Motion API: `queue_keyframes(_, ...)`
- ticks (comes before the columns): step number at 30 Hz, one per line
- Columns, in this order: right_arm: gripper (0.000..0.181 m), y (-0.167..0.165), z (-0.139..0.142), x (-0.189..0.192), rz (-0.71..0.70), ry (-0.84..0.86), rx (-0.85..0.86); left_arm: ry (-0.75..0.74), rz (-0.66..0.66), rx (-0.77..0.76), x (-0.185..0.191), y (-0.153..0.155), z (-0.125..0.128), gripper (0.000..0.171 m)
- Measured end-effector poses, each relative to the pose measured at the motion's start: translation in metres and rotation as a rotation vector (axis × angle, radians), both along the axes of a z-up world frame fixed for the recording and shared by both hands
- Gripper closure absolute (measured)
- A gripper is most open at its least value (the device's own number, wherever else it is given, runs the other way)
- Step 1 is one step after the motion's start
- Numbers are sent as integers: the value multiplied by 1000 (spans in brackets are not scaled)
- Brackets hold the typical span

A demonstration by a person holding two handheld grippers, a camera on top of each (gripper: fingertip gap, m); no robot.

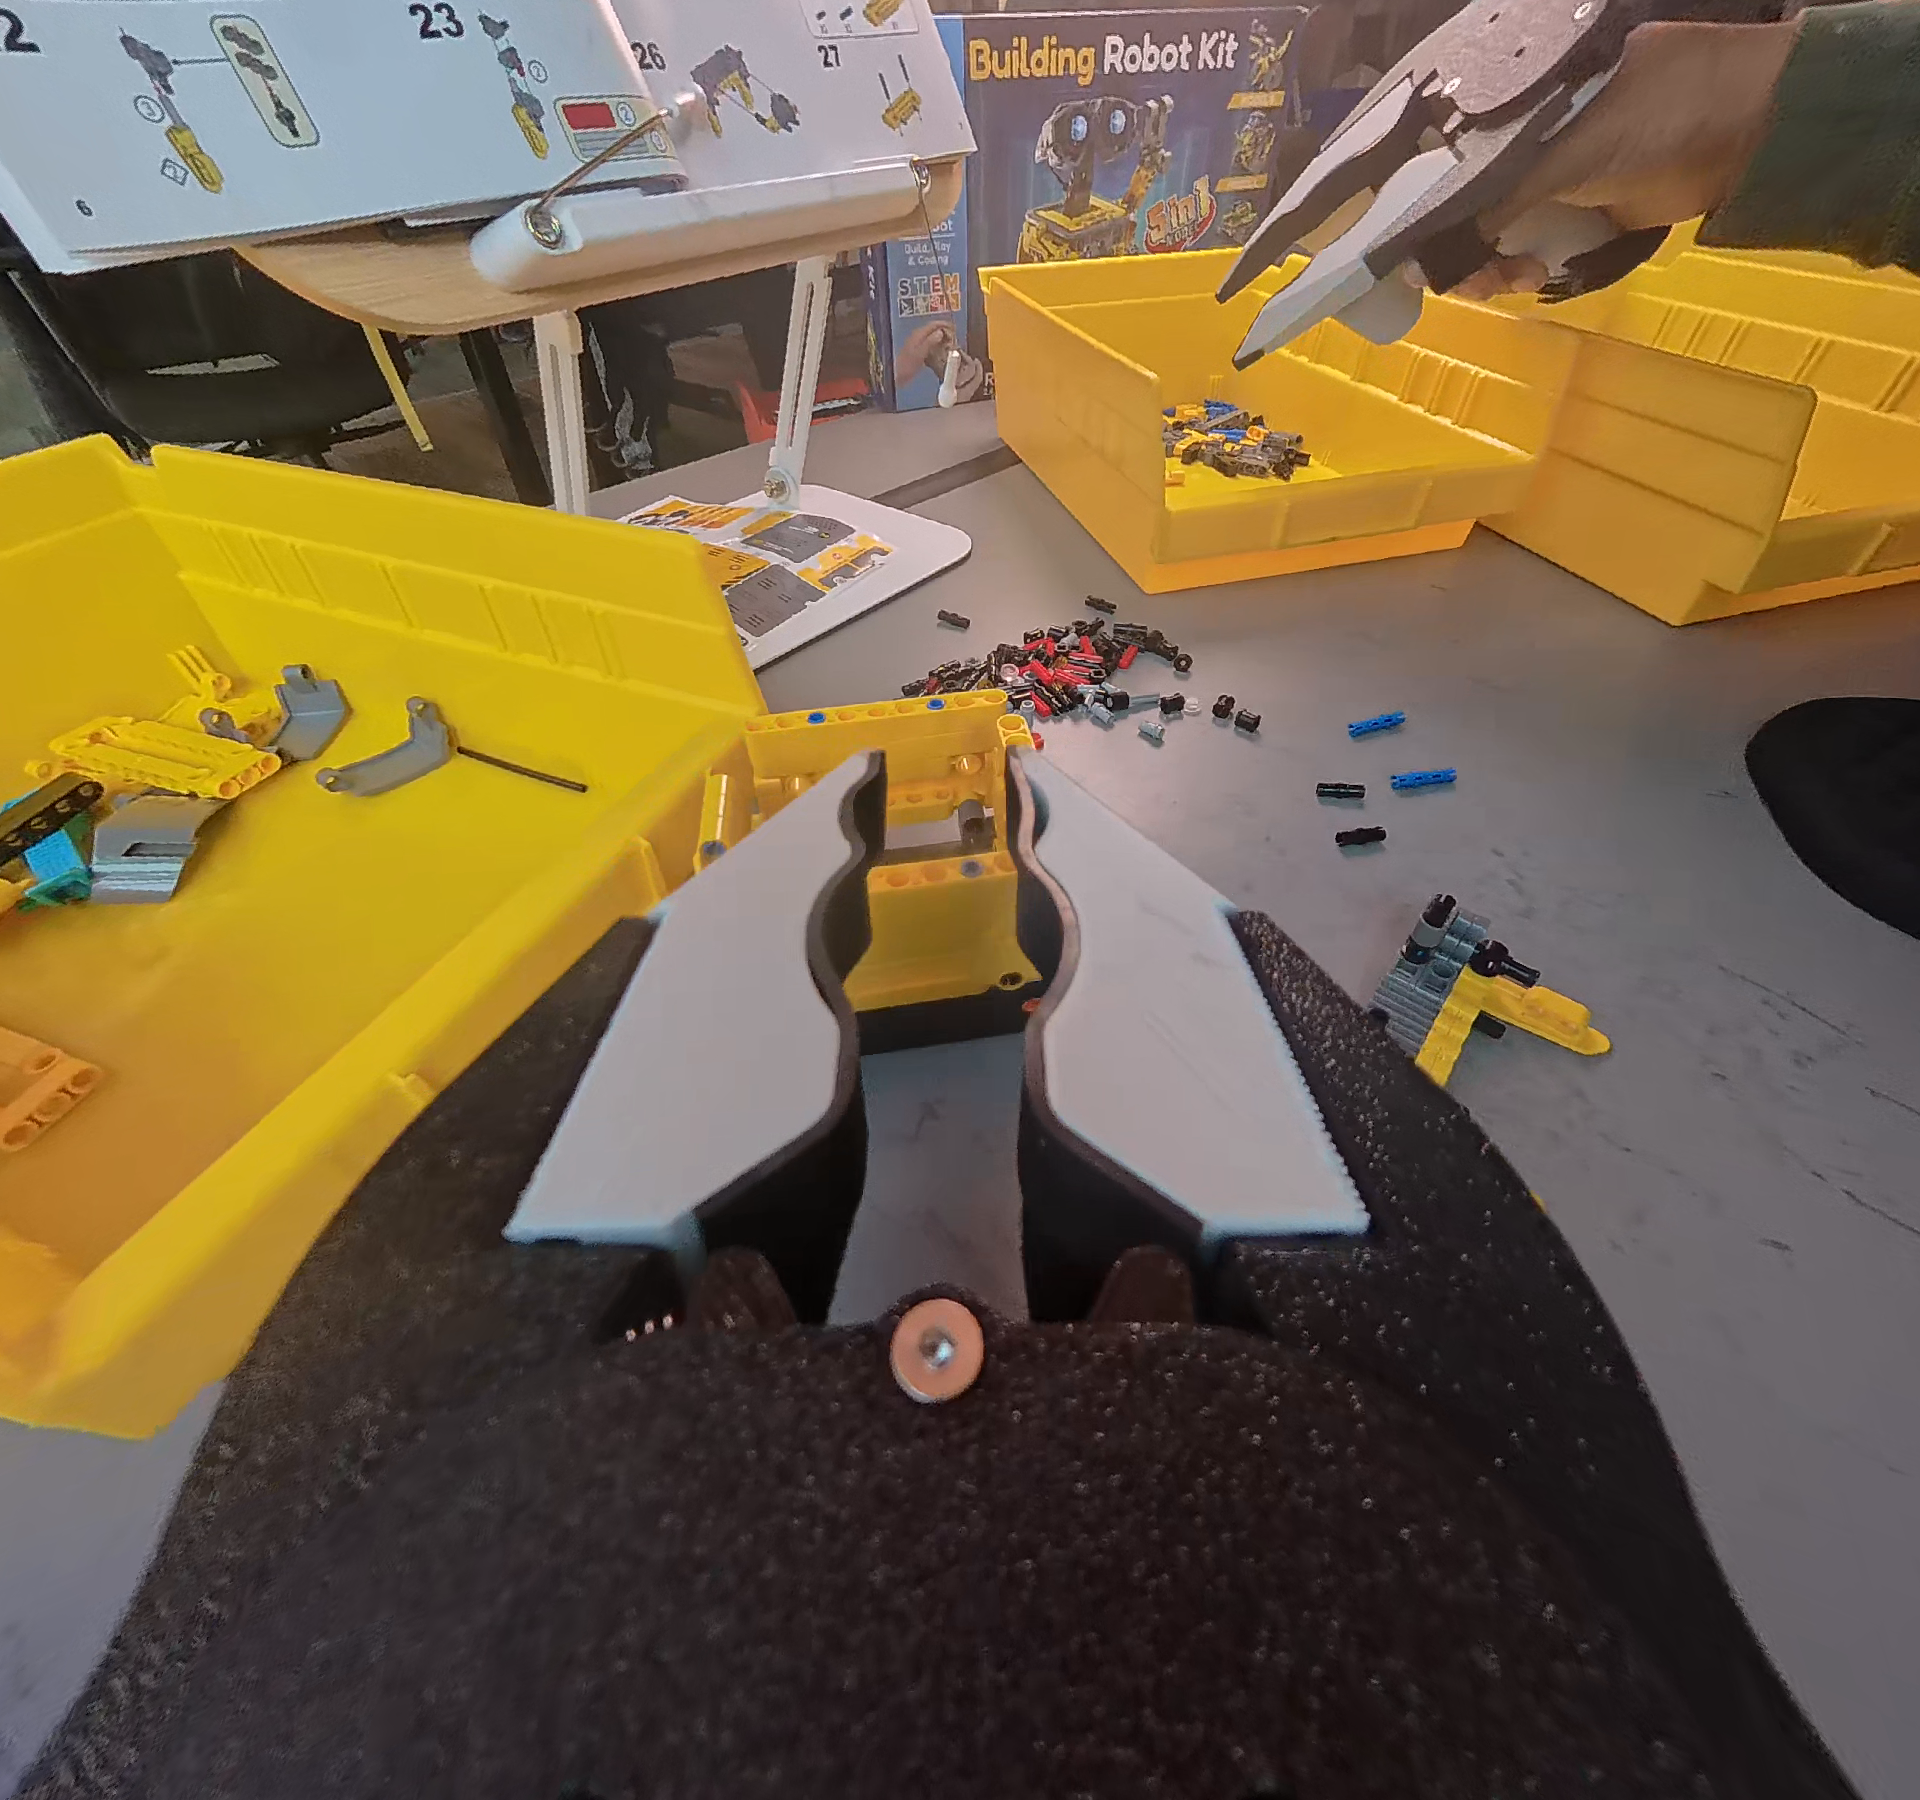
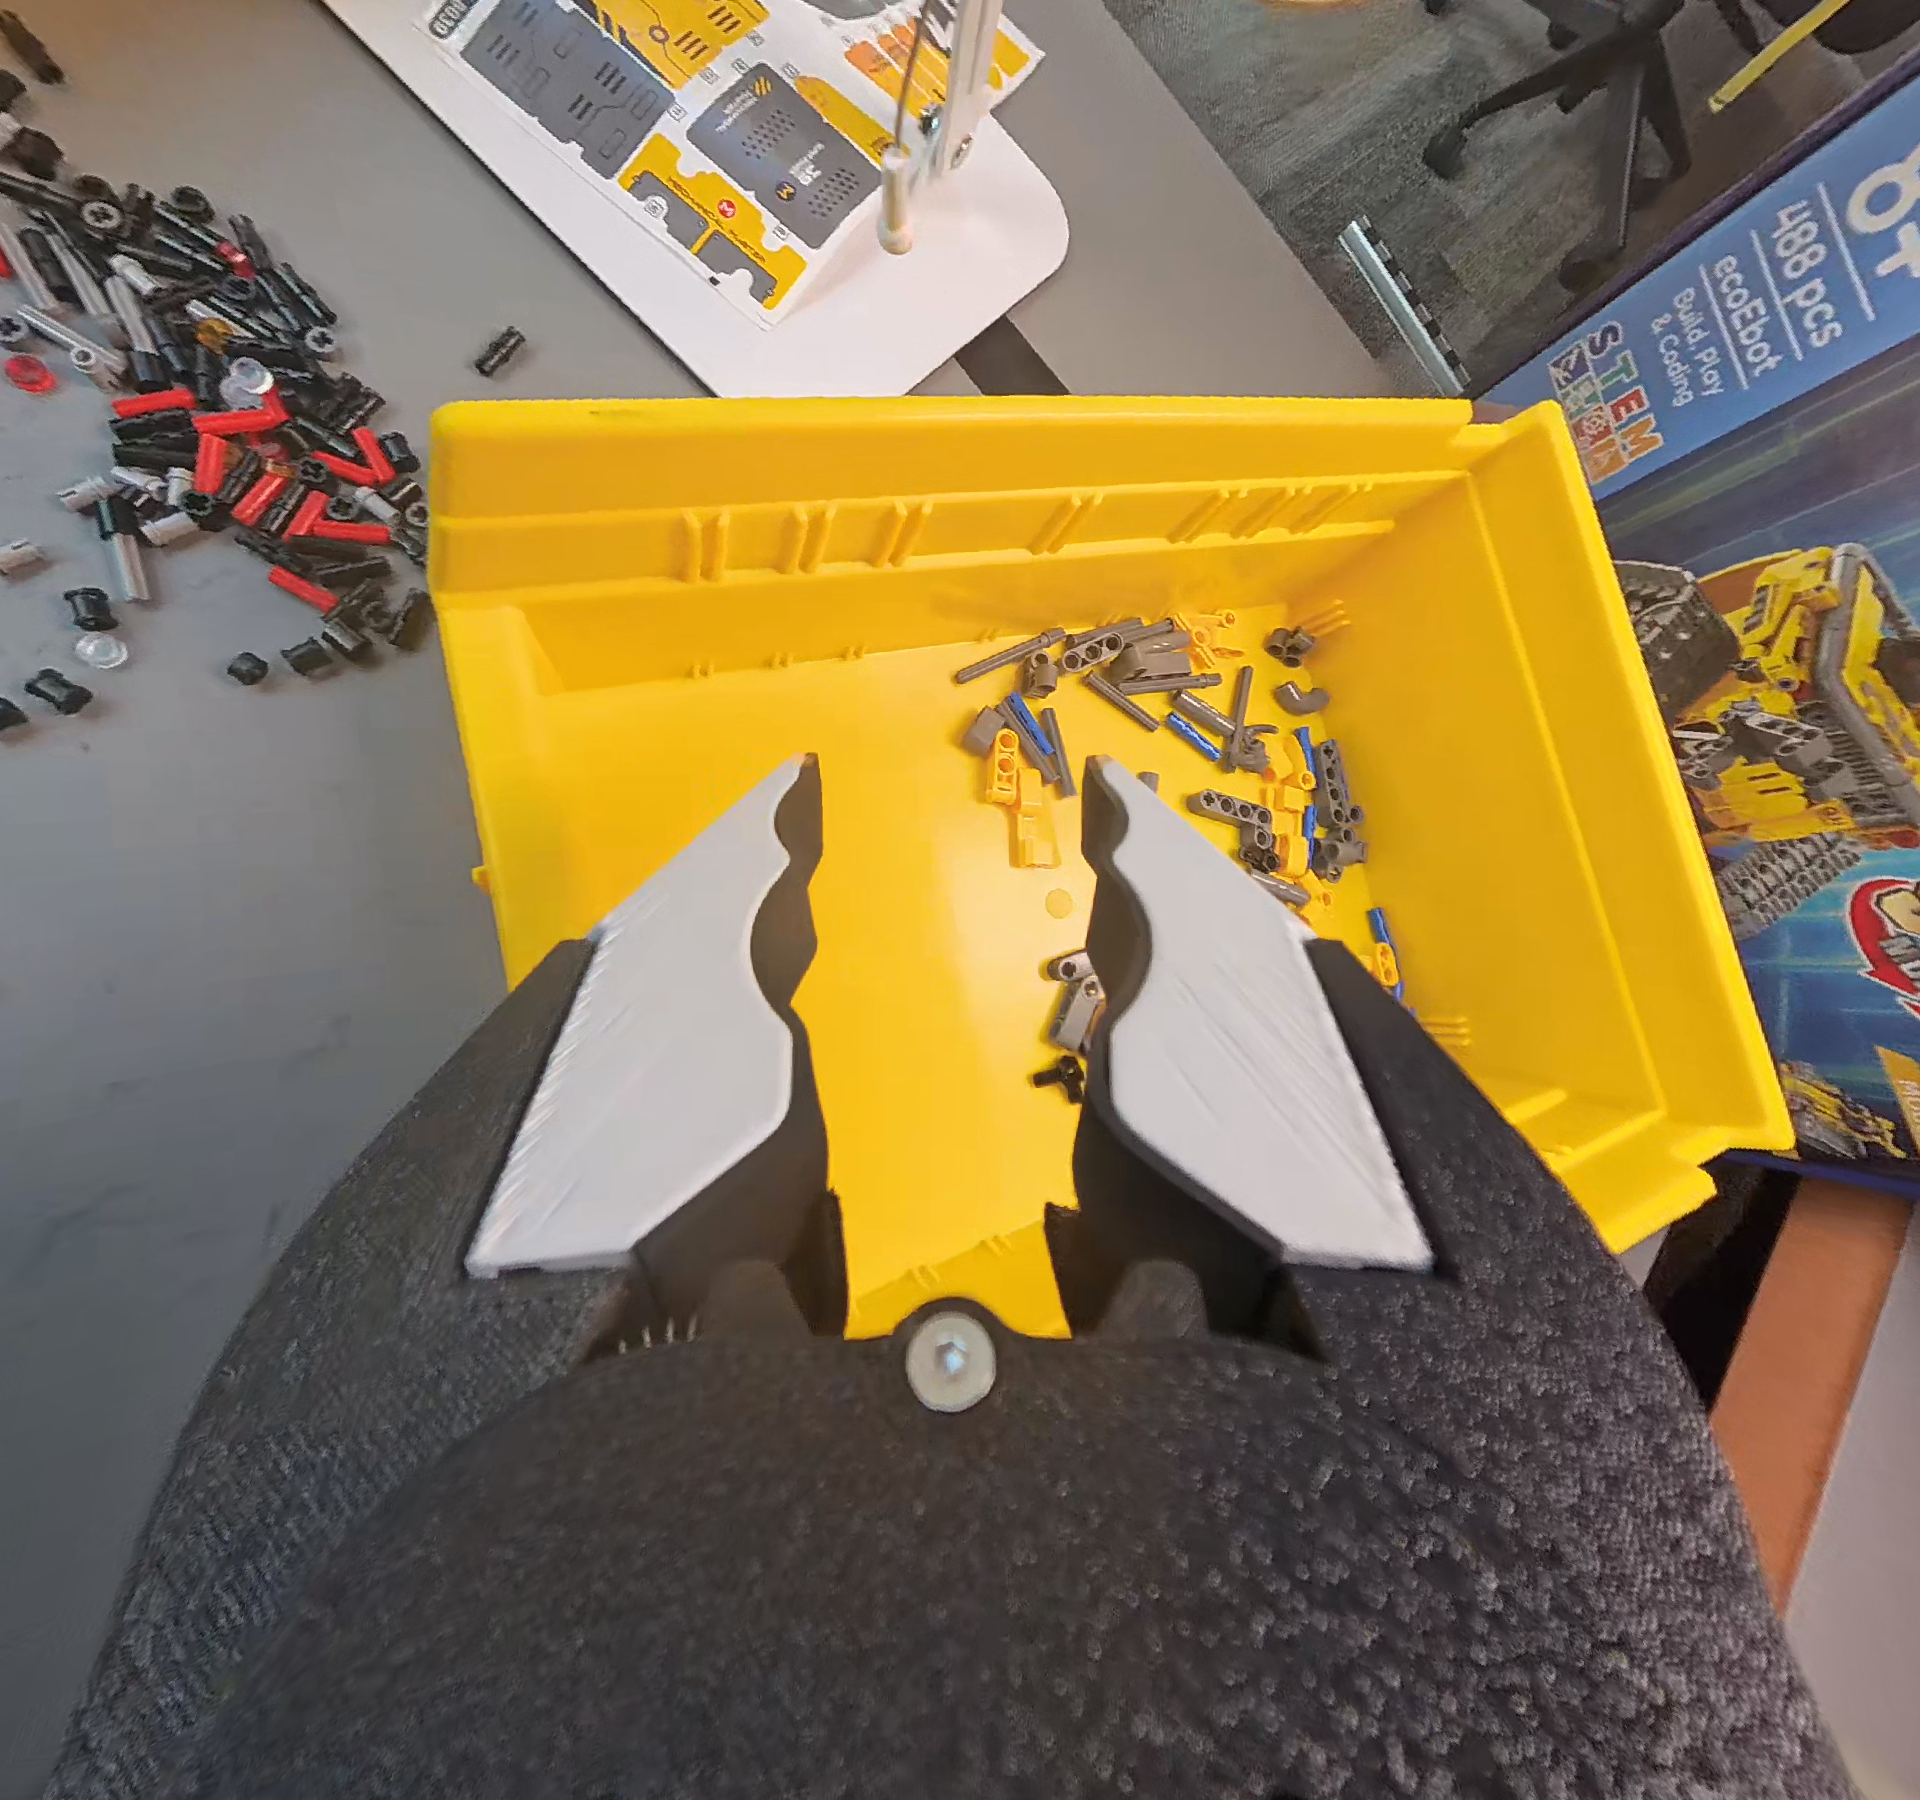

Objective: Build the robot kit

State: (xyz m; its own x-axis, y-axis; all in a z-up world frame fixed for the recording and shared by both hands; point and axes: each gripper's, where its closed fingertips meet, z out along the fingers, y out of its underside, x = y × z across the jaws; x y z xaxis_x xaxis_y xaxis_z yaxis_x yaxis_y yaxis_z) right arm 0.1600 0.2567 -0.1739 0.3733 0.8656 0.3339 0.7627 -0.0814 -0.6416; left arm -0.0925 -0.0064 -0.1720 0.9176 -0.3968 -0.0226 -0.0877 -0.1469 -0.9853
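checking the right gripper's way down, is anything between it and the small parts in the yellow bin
Nothing visible. The right gripper hangs open above the yellow bin, and the small parts lie loose on the bin floor with only open air between.

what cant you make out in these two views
- Yellow assembly, left wrist view: its sides and base are behind the left tool, so actual contact is unclear.
- Dark round object, left wrist view: cut off by the right edge.
- Small parts in the bin, right wrist view: some lie under the right tool, whose fingers cover them.
- Loose pin pile, right wrist view: cut off at the left edge.
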Motion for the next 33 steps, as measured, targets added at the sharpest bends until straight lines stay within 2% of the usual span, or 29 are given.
queue_keyframes(8,150,36,-1,22,-78,-31,-20,-4,-6,-31,0,0,-5,161)
queue_keyframes(17,168,65,-13,43,-119,-142,-45,-3,-19,-51,0,0,-10,164)
queue_keyframes(27,175,71,-31,67,-125,-264,-102,-24,-24,-59,-1,2,-13,158)
queue_keyframes(33,165,47,-27,60,-56,-232,-139,-35,-7,-60,-5,5,-13,157)
